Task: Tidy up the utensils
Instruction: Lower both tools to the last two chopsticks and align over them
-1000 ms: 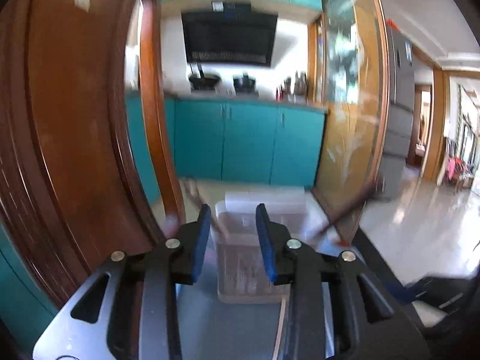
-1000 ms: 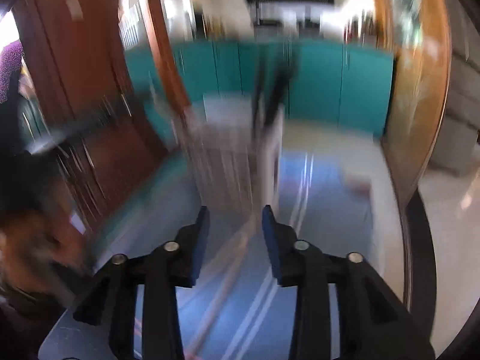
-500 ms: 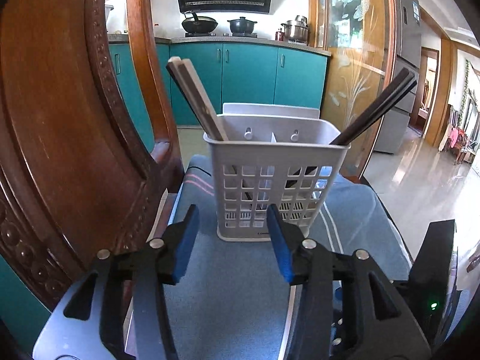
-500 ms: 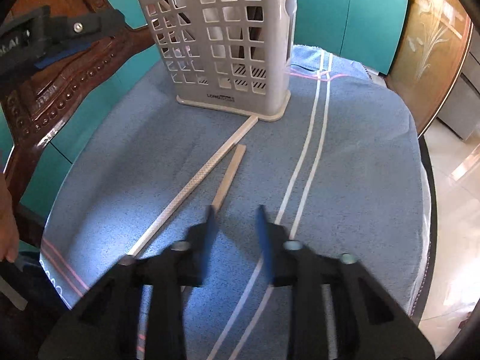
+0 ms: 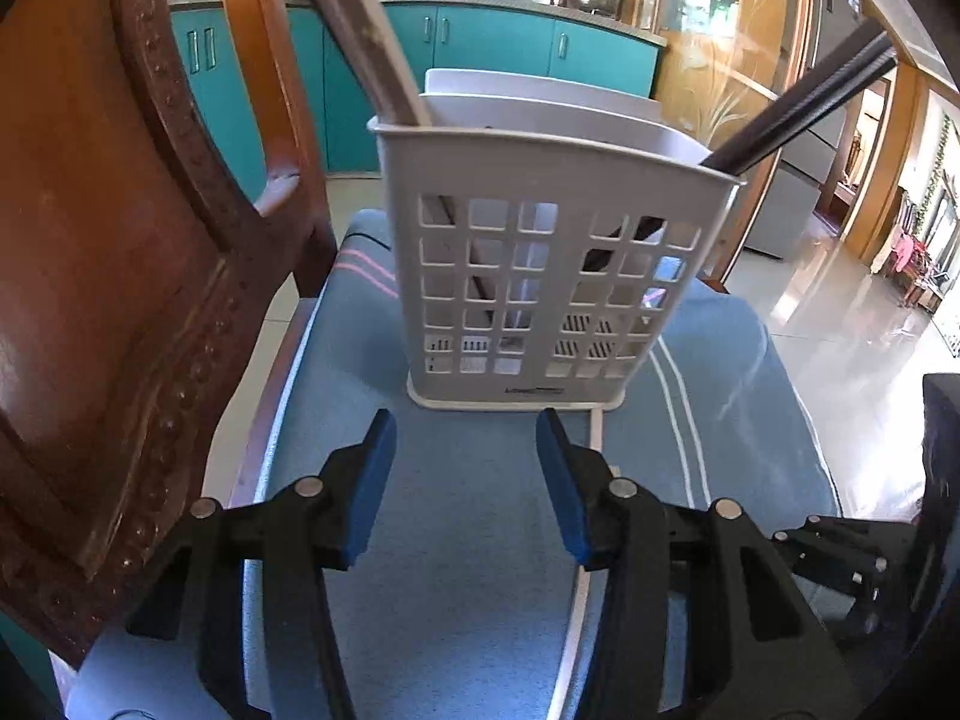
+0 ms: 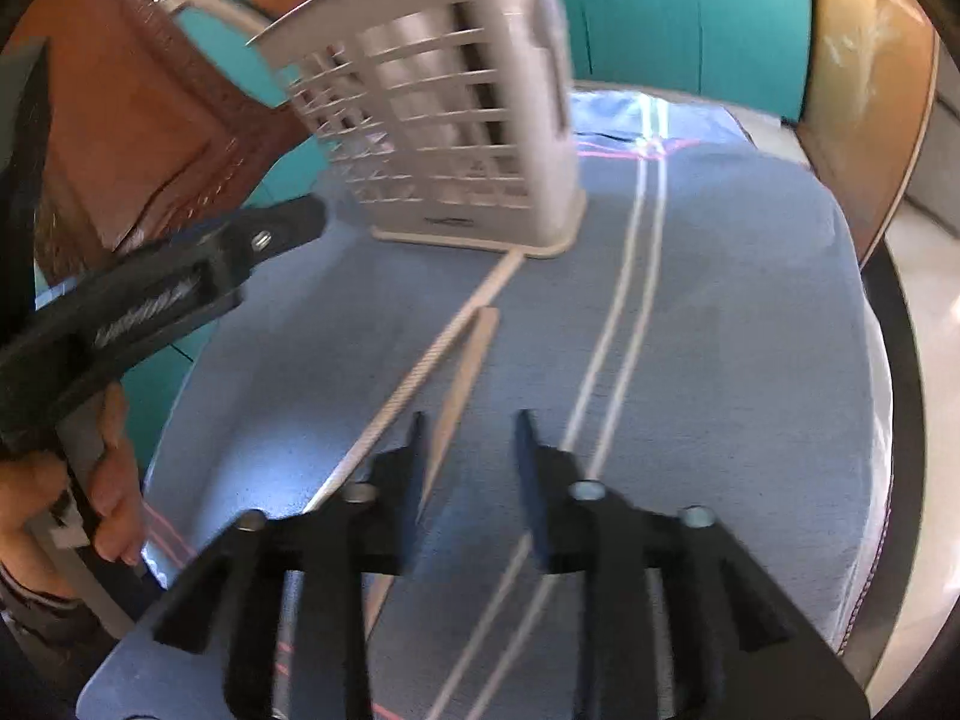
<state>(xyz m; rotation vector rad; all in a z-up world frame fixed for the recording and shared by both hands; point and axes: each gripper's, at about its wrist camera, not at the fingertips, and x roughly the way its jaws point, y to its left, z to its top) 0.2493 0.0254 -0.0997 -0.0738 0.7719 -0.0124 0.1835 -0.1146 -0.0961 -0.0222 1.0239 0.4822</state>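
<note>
Chopsticks (image 6: pixel 462 354): pale pair flat on blue cloth (image 6: pixel 720 312), ahead-left of right gripper (image 6: pixel 468 450), far tips near holder foot. Right jaws spread moderately, empty. Left gripper (image 5: pixel 465 468) jaws wide, empty, utensil holder (image 5: pixel 540 276) straight ahead, brown and dark sticks already inside.

Step, judged: pickup of loose pair. Next: shift right jaws left, straddle sticks, close.

Room: cloth open right of jaws; chair back (image 5: pixel 108 240) crowds left; cushion edge near.

Both are empty, jaws parted: the left hand-held gripper (image 5: pixel 465 474), gripped by a bare hand (image 6: pixel 90 480), and the right hand-held gripper (image 6: pixel 468 468) beside it.
</note>
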